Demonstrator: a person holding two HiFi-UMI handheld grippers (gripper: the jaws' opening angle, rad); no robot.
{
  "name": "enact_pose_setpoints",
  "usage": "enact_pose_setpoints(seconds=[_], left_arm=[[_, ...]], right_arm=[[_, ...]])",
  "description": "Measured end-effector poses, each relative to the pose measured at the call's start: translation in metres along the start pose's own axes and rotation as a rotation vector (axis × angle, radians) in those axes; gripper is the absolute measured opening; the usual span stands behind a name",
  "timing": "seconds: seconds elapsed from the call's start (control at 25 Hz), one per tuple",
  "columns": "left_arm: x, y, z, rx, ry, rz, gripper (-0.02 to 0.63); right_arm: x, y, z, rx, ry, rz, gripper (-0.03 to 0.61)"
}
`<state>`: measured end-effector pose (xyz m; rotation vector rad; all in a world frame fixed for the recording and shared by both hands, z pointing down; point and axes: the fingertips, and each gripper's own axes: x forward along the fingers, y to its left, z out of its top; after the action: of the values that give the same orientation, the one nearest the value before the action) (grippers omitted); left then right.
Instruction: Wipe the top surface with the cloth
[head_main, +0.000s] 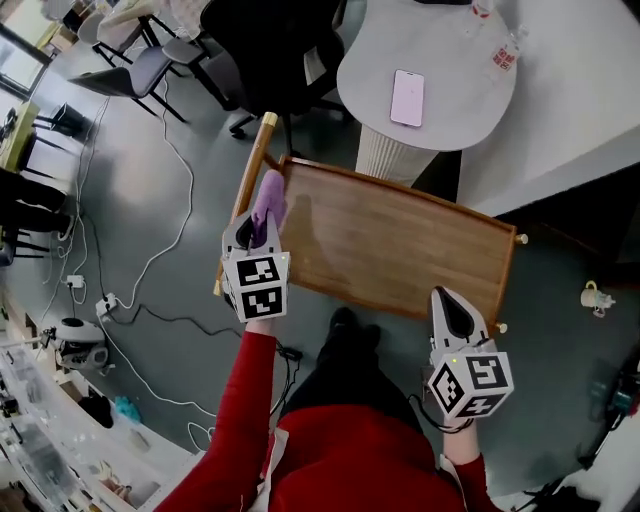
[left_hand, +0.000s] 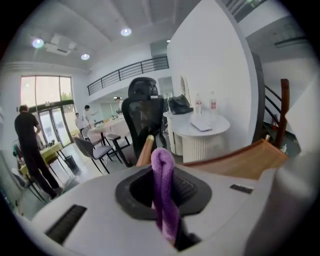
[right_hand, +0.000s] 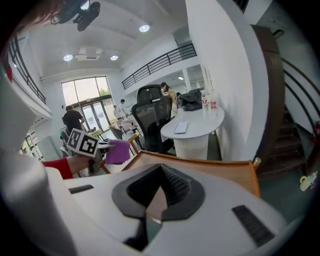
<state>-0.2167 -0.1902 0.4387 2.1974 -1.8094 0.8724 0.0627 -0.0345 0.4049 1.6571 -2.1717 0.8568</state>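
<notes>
Left claw (head_main: 251, 230) pinches purple cloth (head_main: 268, 198) at wooden top (head_main: 400, 250) edge; right claw (head_main: 450, 302) closed, empty

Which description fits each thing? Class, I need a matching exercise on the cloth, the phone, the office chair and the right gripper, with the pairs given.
Things:
1. purple cloth
2. phone
3. black office chair
4. right gripper

Descriptions:
a. on the floor beyond the wooden top
b. jaws together, empty
c. lying on the round white table
d. clamped in the left gripper

Pairs: 1-d, 2-c, 3-a, 4-b.
</notes>
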Motion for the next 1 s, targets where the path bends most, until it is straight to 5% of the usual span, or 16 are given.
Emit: enact_pose_setpoints(seconds=[0.28, 1.0], left_arm=[[0.046, 0.013, 0.07, 0.017, -0.078, -0.004, 0.051], [0.118, -0.007, 0.084, 0.105, -0.05, -0.058, 0.051]], right_arm=[[-0.02, -0.022, 0.012, 0.051, -0.056, -0.096, 0.003], [-0.007, -0.027, 0.0, 0.073, 0.019, -0.088, 0.003]])
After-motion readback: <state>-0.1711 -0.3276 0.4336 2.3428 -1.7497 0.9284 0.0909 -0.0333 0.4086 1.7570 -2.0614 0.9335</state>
